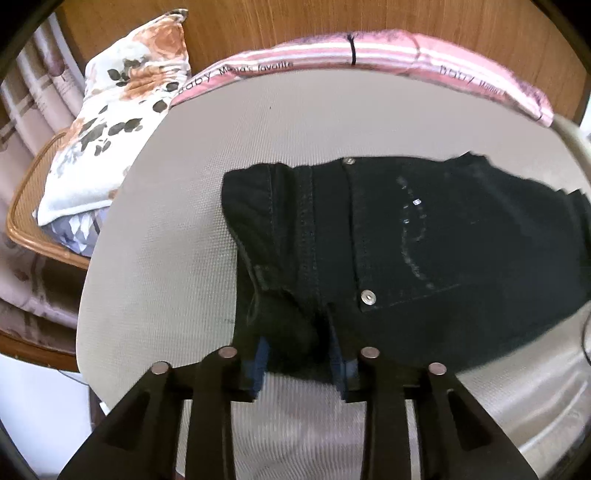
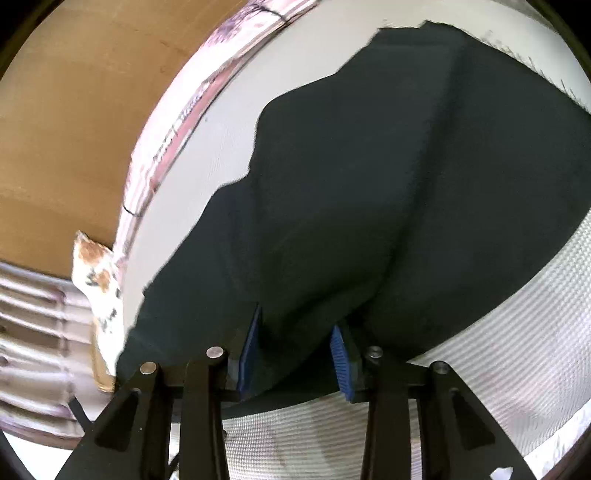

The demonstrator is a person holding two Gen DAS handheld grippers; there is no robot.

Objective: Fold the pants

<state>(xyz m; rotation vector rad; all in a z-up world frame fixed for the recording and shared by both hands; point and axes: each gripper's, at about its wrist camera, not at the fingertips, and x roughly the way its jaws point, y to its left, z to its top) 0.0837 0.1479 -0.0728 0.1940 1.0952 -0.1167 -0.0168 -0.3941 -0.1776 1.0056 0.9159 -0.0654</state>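
Black jeans (image 1: 406, 236) lie on a light woven mattress (image 1: 159, 258), waist end with rivets and a back pocket facing the left wrist view. My left gripper (image 1: 301, 365) has its blue pads either side of a bunched fold at the waistband's near edge, closed on it. In the right wrist view the pants (image 2: 369, 184) spread as a dark sheet of leg fabric. My right gripper (image 2: 295, 354) holds a bunch of that fabric between its blue pads (image 2: 340, 354), at the near edge.
A pink striped blanket (image 1: 332, 55) runs along the mattress's far edge against a wooden headboard (image 1: 295, 22). A floral pillow (image 1: 122, 122) sits on a wicker chair (image 1: 26, 221) at the left. The mattress surface (image 2: 498, 332) shows to the right of the pants.
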